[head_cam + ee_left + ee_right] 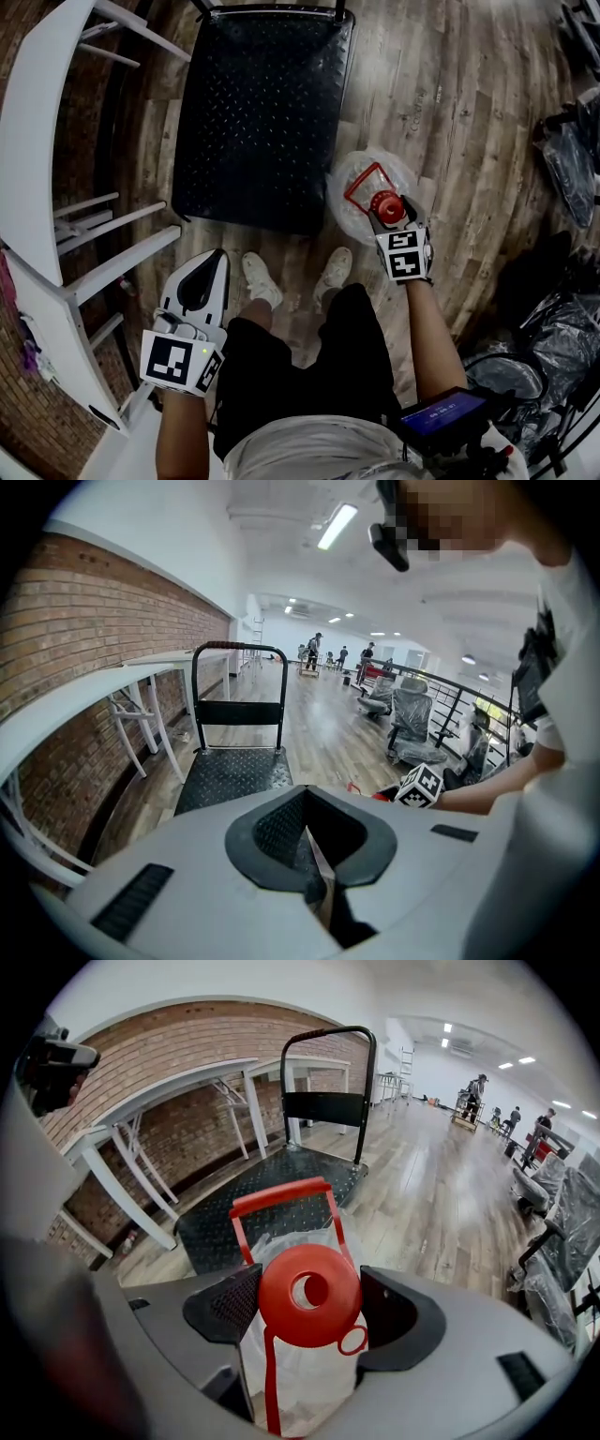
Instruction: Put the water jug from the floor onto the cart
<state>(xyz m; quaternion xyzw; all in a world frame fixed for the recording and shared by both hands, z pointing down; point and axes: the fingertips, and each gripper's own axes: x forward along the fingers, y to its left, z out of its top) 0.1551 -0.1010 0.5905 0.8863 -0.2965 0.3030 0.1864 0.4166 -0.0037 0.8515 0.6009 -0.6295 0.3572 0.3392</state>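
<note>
The water jug [352,192] is clear plastic with a red cap [385,203] and a red carry handle [364,178]. It stands on the wood floor just off the near right corner of the black cart [258,112]. My right gripper [389,214] is down over the jug's top and open, with the red cap [309,1295] between its two black pads [225,1305], which do not squeeze it. In the right gripper view the jug's clear body [300,1382] hangs below the cap. My left gripper [214,261] hovers by the person's left leg, shut and empty, its pads [281,832] closed together.
A white table [37,141] with slanted legs runs along the brick wall at the left. The cart's upright push handle [328,1035] is at its far end. Black wrapped chairs [567,159] stand at the right. The person's white shoes [262,281] are just before the cart.
</note>
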